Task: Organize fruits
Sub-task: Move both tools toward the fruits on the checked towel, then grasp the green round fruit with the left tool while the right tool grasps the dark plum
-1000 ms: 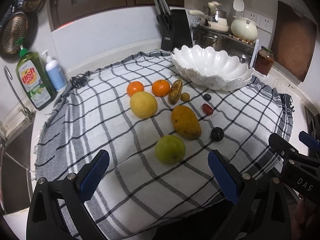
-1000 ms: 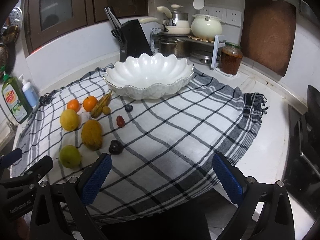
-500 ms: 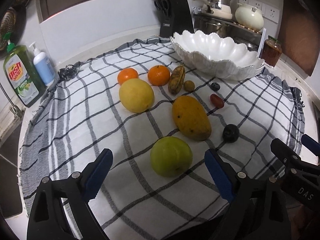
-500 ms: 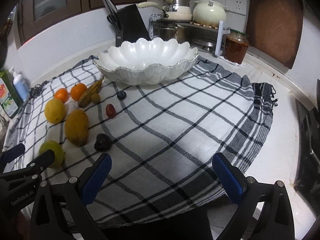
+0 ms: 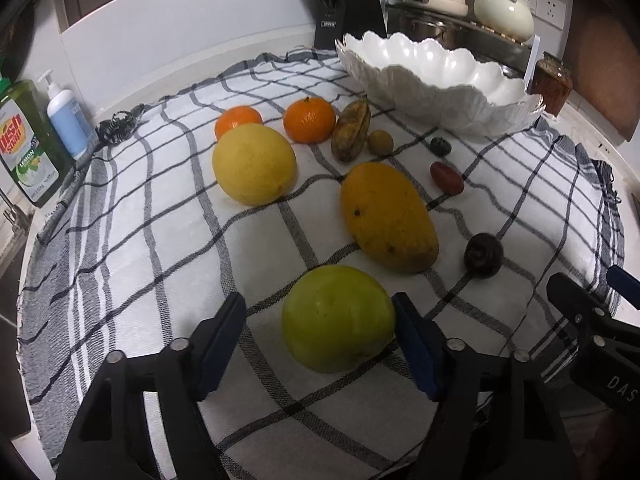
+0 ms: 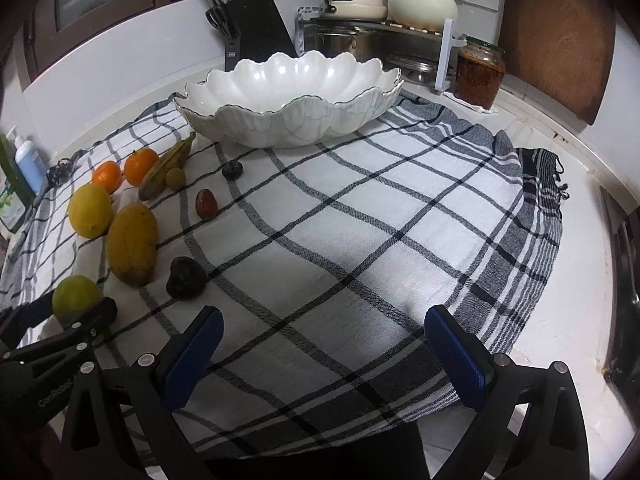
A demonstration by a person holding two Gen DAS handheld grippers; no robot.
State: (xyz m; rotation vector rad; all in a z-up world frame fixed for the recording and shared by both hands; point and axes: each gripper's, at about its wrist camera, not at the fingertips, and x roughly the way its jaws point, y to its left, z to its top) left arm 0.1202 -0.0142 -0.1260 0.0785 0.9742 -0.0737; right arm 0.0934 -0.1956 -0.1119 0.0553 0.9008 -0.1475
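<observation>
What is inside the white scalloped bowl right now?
The white scalloped bowl shows only bare glossy interior; no fruit visible. Its near wall hides the very bottom from both wrist views.

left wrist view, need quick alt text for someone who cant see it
The open left gripper brackets a green apple lying on a checked cloth. Beyond it lie a mango, a large yellow citrus, two oranges and small dark fruits, with an empty white scalloped bowl at the back.
</observation>
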